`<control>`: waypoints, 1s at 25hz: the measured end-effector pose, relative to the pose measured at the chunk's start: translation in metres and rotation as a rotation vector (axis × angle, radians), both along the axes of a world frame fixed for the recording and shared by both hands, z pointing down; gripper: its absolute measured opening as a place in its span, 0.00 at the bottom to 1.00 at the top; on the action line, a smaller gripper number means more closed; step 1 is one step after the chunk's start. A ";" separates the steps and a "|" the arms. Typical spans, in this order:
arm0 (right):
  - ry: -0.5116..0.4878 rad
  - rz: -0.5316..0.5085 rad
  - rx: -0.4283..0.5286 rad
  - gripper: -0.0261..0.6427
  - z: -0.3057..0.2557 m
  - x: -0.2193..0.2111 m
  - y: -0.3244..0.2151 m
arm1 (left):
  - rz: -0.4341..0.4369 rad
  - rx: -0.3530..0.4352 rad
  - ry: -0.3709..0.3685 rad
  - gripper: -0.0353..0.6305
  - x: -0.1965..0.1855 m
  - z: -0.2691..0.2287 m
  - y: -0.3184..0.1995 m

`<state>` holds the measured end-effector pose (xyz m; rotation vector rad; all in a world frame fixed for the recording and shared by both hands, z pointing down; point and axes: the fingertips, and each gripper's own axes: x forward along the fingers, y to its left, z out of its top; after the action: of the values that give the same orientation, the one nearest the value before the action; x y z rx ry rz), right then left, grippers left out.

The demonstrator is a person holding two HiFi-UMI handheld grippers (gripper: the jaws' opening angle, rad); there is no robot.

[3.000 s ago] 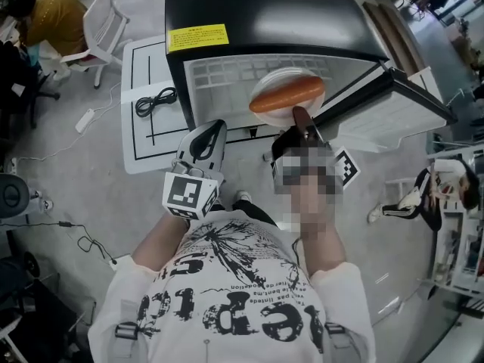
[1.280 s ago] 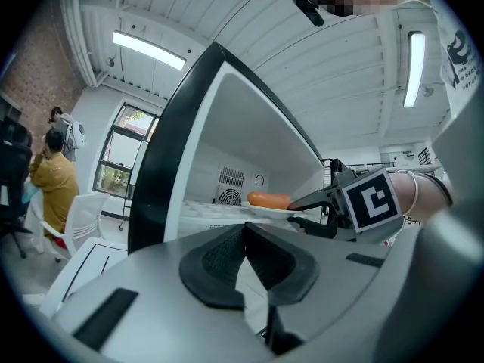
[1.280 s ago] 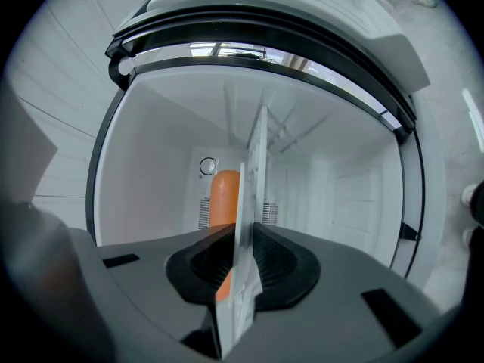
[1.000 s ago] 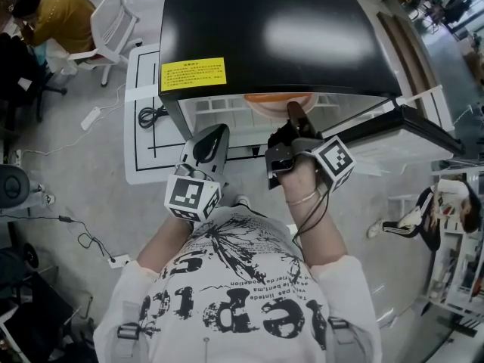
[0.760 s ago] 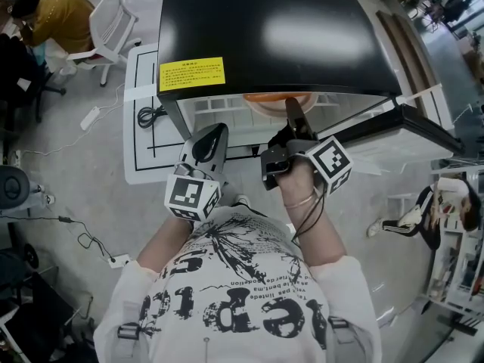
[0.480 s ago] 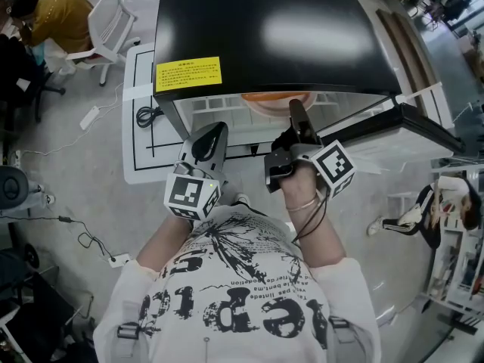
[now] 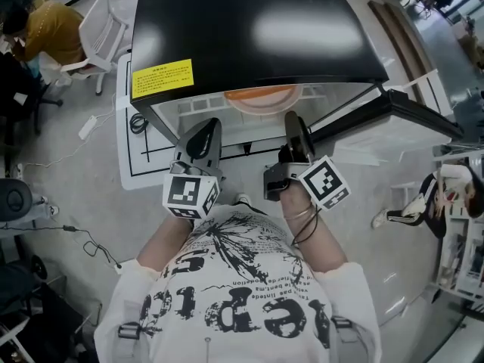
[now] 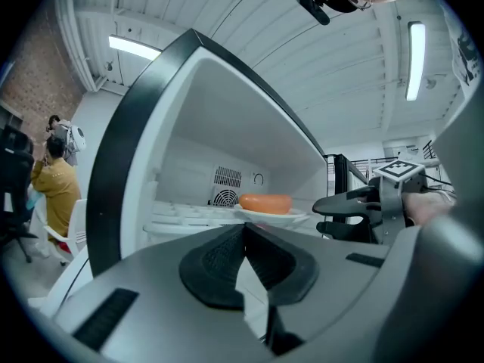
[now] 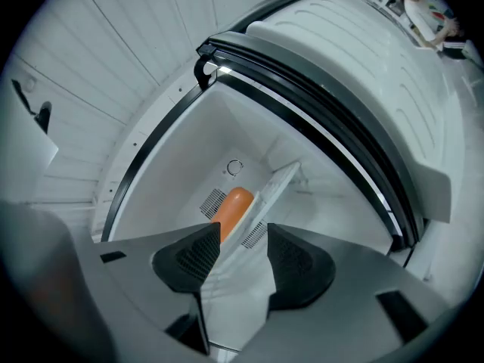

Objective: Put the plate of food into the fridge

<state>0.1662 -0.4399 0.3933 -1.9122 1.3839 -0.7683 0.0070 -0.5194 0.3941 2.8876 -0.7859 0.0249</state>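
A white plate (image 7: 261,97) with an orange sausage-shaped food (image 8: 265,202) rests on the upper shelf inside the black-topped fridge (image 7: 249,29). The fridge door (image 7: 393,112) stands open to the right. My right gripper (image 7: 295,127) hangs just outside the fridge mouth, a little short of the plate's near rim. Its jaws have just been opening and stand wide, with nothing between the pads. In the right gripper view the gripper (image 9: 243,244) looks at the food (image 9: 233,206) and the plate edge (image 9: 272,191). My left gripper (image 7: 203,133) is level at the fridge's left front, shut and empty.
A yellow label (image 7: 161,79) sits on the fridge top. A black cable (image 7: 136,122) lies on the white floor mat left of the fridge. A seated person in yellow (image 7: 45,25) and a white chair (image 7: 98,32) are at the far left.
The right gripper has let go of the plate, opened, rolled and drawn back from the shelf. The plate stays on the shelf. The left gripper has kept still.
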 end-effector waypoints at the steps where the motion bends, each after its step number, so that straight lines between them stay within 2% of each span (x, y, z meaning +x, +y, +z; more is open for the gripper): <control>1: 0.038 -0.007 -0.007 0.33 0.001 0.000 0.001 | -0.004 -0.001 -0.008 0.06 0.003 0.001 0.001; 2: 0.090 -0.011 -0.016 0.33 0.002 0.001 0.002 | -0.006 -0.003 -0.015 0.06 0.006 0.002 0.002; 5: 0.254 -0.004 -0.047 0.20 0.000 0.005 0.008 | 0.005 -0.008 -0.031 0.06 0.015 0.004 0.008; 8: 0.365 -0.016 -0.080 0.06 -0.001 0.008 0.013 | 0.017 -0.006 -0.035 0.06 0.025 0.004 0.013; 9: 0.400 -0.033 -0.089 0.04 -0.002 0.006 0.012 | 0.020 -0.007 -0.036 0.06 0.027 0.003 0.014; 14: 0.527 -0.143 -0.131 0.04 -0.004 -0.008 0.002 | 0.026 -0.026 -0.035 0.06 0.038 0.004 0.019; 20: 0.788 -0.203 -0.188 0.04 -0.003 -0.021 -0.002 | 0.039 -0.026 -0.006 0.06 0.044 0.001 0.025; 25: 0.919 -0.244 -0.197 0.04 -0.002 -0.033 -0.004 | 0.025 0.032 -0.020 0.06 0.047 -0.004 0.028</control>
<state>0.1332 -0.4438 0.3911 -2.4101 2.1661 -0.0811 0.0543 -0.4911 0.3902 2.9321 -0.7600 0.0447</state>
